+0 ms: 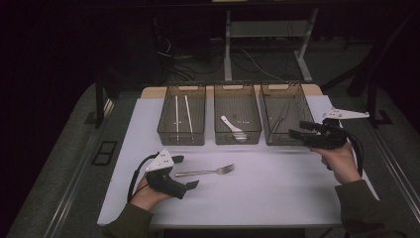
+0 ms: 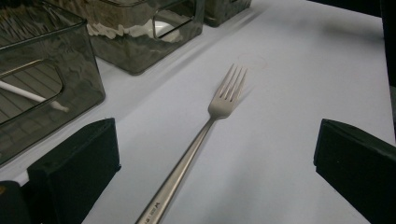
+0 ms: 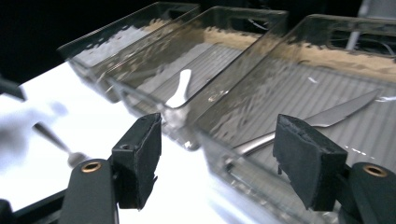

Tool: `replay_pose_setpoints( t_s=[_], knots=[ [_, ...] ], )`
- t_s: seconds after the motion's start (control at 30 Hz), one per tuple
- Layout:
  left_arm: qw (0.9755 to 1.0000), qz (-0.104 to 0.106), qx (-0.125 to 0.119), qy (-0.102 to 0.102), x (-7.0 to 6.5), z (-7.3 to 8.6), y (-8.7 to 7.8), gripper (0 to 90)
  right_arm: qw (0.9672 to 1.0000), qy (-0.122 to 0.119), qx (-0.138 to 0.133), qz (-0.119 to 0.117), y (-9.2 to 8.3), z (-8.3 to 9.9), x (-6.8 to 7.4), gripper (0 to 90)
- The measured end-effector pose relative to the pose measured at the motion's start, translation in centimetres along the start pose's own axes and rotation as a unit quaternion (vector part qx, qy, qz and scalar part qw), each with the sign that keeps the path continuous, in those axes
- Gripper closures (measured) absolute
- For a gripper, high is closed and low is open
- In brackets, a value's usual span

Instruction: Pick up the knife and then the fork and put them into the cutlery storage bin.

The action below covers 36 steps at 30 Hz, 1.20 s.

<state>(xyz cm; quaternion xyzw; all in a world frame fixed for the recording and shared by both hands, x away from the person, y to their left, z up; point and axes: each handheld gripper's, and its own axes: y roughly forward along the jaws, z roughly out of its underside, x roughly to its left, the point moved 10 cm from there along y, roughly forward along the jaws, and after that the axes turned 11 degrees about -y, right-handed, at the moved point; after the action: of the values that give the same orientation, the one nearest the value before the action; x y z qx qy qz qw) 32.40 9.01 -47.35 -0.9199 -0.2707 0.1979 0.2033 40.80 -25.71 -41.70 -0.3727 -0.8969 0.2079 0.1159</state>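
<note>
A metal fork (image 1: 205, 172) lies on the white mat, tines pointing right. My left gripper (image 1: 186, 171) rests on the mat at the fork's handle end, open, one jaw on each side of the handle without touching it. In the left gripper view the fork (image 2: 205, 130) runs up between the two wide-apart jaws of my left gripper (image 2: 215, 158). My right gripper (image 1: 299, 129) hovers at the near right corner of the right bin (image 1: 297, 91), open and holding nothing. Between the jaws of my right gripper (image 3: 224, 154) I look into that bin, where a metal knife (image 3: 327, 116) lies.
Three clear bins stand in a row at the back of the mat. The left bin (image 1: 163, 119) holds two white sticks (image 1: 182, 113). A white spoon (image 1: 232, 127) lies in the middle bin (image 1: 237, 88). Bare mat (image 1: 257, 193) lies between my hands.
</note>
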Motion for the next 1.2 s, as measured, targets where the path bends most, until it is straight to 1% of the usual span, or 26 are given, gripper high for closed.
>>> replay_pose_setpoints(
  t_s=[0.13,0.2,0.3,0.43,0.53,0.6,0.7,0.73,0.77,0.83,0.9,0.97,1.03,1.13,1.2],
  knots=[
    [1.0,-0.001,0.001,0.002,0.0,0.0,0.0,0.0,0.9998,-0.014,0.0,-0.016,-0.5,0.8,1.4,31.3],
    [1.0,-0.003,0.0,0.001,0.1,-0.1,0.0,0.0,0.9996,-0.014,-0.002,-0.023,-0.8,1.1,2.1,30.8],
    [1.0,-0.003,0.002,0.002,0.1,-0.1,0.1,0.0,0.9992,-0.022,-0.005,-0.034,-1.0,1.6,3.2,29.8],
    [1.0,-0.003,0.006,0.003,0.1,0.0,0.2,0.0,0.9988,-0.029,-0.006,-0.04,-1.1,2.6,4.2,29.4],
    [1.0,-0.003,0.006,0.003,0.1,-0.1,0.3,0.0,0.9984,-0.032,-0.001,-0.045,-0.9,3.5,5.1,28.9],
    [1.0,-0.003,0.006,0.003,0.1,-0.1,0.3,0.0,0.9978,-0.042,0.004,-0.05,-0.8,4.0,5.7,28.6],
    [1.0,-0.002,0.009,0.004,0.2,-0.1,0.4,0.3,0.9972,-0.046,0.007,-0.059,-0.7,4.7,6.5,28.2],
    [0.9999,-0.002,0.009,0.004,0.2,-0.1,0.4,0.4,0.9971,-0.044,0.006,-0.061,-0.7,5.0,6.8,27.8],
    [1.0,-0.002,0.008,0.003,0.2,-0.1,0.4,0.6,0.997,-0.041,0.006,-0.065,-0.6,5.2,7.0,27.6],
    [1.0,-0.002,0.008,0.003,0.2,-0.2,0.4,0.7,0.9974,-0.04,0.006,-0.059,-0.6,5.6,7.3,27.3],
    [0.9999,-0.002,0.009,0.005,0.3,-0.2,0.5,1.5,0.9974,-0.043,0.013,-0.056,-0.5,6.3,7.5,27.3],
    [0.9999,-0.002,0.01,0.005,0.4,-0.3,0.6,2.4,0.9971,-0.045,0.019,-0.058,-0.5,6.8,7.8,26.4],
    [0.9998,0.001,0.016,0.011,0.4,-0.4,0.7,4.1,0.997,-0.052,0.019,-0.054,-0.5,7.2,7.9,25.2],
    [0.9995,0.015,0.022,0.017,0.3,-0.7,1.1,10.4,0.9967,-0.057,0.024,-0.052,-0.7,7.6,8.0,25.2],
    [0.999,0.022,0.032,0.022,0.3,-0.8,1.4,13.9,0.997,-0.054,0.022,-0.05,-0.9,7.7,7.9,24.9]
  ],
)
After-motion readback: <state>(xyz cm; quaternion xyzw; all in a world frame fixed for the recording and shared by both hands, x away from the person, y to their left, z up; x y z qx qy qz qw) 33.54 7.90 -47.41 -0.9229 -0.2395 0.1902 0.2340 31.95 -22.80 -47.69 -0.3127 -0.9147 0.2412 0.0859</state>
